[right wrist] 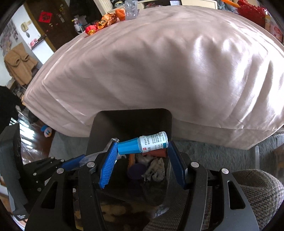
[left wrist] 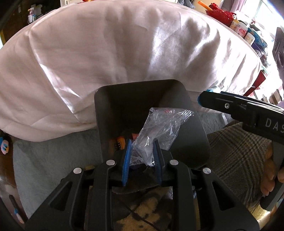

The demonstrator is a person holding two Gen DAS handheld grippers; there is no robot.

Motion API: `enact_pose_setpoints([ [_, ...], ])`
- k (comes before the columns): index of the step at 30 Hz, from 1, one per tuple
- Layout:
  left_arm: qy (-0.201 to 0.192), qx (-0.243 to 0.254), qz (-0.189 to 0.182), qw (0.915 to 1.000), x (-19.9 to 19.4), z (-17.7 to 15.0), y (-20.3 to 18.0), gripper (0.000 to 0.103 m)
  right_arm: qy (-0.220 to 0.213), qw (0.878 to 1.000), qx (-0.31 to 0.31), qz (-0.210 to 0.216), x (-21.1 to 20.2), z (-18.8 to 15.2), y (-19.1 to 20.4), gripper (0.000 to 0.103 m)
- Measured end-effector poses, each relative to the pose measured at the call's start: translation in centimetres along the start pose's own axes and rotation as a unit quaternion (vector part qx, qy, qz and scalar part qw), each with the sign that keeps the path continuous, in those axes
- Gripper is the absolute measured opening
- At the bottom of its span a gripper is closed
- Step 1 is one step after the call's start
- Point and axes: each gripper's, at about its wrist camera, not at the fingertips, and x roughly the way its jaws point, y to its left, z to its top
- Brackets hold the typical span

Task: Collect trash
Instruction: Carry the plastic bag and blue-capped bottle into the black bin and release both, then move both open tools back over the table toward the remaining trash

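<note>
My left gripper (left wrist: pixel 142 144) is shut on a crumpled clear plastic bag (left wrist: pixel 159 128) and holds it over the open black trash bin (left wrist: pixel 200 142). My right gripper (right wrist: pixel 142 146) holds a small white bottle with a blue cap (right wrist: pixel 143 144) lengthwise between its blue pads, above the same bin (right wrist: pixel 99 128). Inside the bin lie crumpled paper (right wrist: pixel 155 169), a purple lid (right wrist: pixel 136 171) and red and orange scraps. The right gripper also shows at the right of the left wrist view (left wrist: pixel 199 100), and the left gripper at the left of the right wrist view (right wrist: pixel 81 160).
A table under a pale cloth (left wrist: pixel 106 62) stands just behind the bin. Red and gold wrappers (right wrist: pixel 103 23) and a clear plastic tray (right wrist: pixel 131 8) lie on its far edge. A grey rug (right wrist: pixel 221 152) covers the floor. A plaid-covered knee (left wrist: pixel 239 156) is at the right.
</note>
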Motion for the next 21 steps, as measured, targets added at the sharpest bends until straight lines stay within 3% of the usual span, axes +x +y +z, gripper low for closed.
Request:
enact_pose_setpoints([
  [6, 0.002, -0.007, -0.002, 1.0000, -0.2, 0.0, 0.9, 0.042, 0.010, 1.000, -0.005, 0.003, 0.5, 0.1, 0.3, 0.061],
  [11, -0.004, -0.007, 0.010, 0.9999, -0.9, -0.1, 1.3, 0.060, 0.010, 1.000, -0.003, -0.004, 0.4, 0.3, 0.4, 0.082],
  [16, -0.016, 0.000, 0.022, 0.9996, -2.5, 0.3, 1.7, 0.075, 0.003, 1.000, 0.005, -0.010, -0.6, 0.9, -0.1, 0.088],
  [21, -0.058, -0.009, 0.030, 0.9978, -5.8, 1.9, 2.8, 0.089, -0.020, 0.999, 0.002, -0.031, -2.8, 2.5, -1.2, 0.096],
])
